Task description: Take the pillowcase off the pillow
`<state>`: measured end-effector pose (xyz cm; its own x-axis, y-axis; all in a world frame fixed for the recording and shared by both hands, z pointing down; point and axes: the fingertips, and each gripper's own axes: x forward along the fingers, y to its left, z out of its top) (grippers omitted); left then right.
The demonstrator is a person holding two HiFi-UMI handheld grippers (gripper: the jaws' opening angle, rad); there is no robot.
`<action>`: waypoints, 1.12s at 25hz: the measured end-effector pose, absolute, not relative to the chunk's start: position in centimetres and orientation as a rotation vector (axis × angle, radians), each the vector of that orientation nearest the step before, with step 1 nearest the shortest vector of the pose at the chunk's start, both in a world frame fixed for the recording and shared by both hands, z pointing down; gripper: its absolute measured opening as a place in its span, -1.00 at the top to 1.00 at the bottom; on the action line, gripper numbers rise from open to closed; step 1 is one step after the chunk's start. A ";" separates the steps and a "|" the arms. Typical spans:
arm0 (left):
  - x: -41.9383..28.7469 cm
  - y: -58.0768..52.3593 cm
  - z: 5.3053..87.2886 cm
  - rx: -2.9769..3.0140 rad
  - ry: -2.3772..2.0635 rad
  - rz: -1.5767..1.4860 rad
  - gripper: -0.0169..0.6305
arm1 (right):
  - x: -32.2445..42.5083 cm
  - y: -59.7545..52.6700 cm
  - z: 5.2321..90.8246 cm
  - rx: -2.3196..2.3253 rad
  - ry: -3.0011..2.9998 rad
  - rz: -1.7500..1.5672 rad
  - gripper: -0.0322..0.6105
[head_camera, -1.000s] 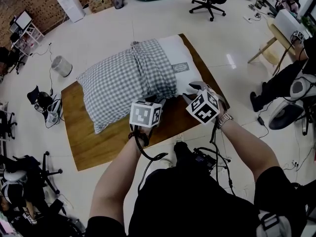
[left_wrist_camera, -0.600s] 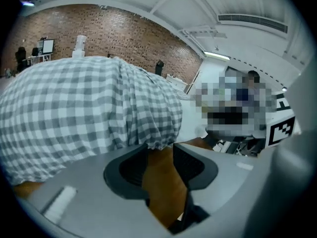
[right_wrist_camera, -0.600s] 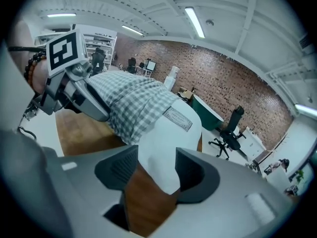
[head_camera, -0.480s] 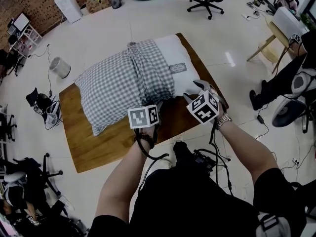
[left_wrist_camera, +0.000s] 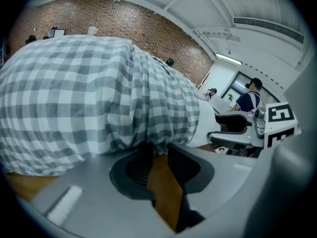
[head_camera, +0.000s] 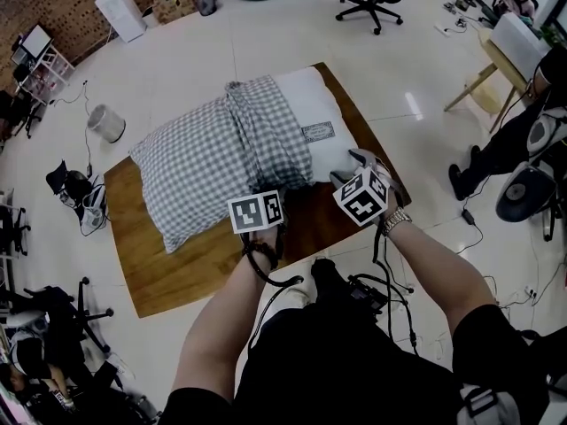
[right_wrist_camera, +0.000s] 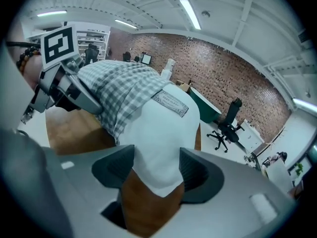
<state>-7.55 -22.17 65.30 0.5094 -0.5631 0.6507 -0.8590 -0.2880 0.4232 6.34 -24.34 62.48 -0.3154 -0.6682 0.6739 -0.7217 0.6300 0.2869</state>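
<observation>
Between opening right fingers lies diagonal pillow — left fingers closing round pillowcase.

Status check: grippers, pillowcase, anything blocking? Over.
Left gripper closing, checked pillowcase hem at its tips. Right gripper opening, white pillow corner between its jaws. Pillowcase bunched back, pillow end bare. Nothing blocking.

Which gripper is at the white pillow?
The right gripper: white pillow corner between its opening jaws. The left gripper's closing jaws have checked pillowcase edge between them.
</observation>
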 end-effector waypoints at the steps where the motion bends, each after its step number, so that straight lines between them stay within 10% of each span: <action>1: -7.6 -22.3 65.3 1.983 -1.167 0.490 0.74 | 6.3 -24.5 62.8 1.079 -2.050 0.093 0.01; 10: -8.8 -22.7 65.1 1.955 -1.224 0.447 0.93 | 7.6 -26.0 62.8 1.087 -2.042 0.038 0.74; 28: -19.5 -20.5 63.5 1.777 -1.463 0.316 0.94 | 12.2 -25.9 59.9 1.126 -1.986 -0.011 0.83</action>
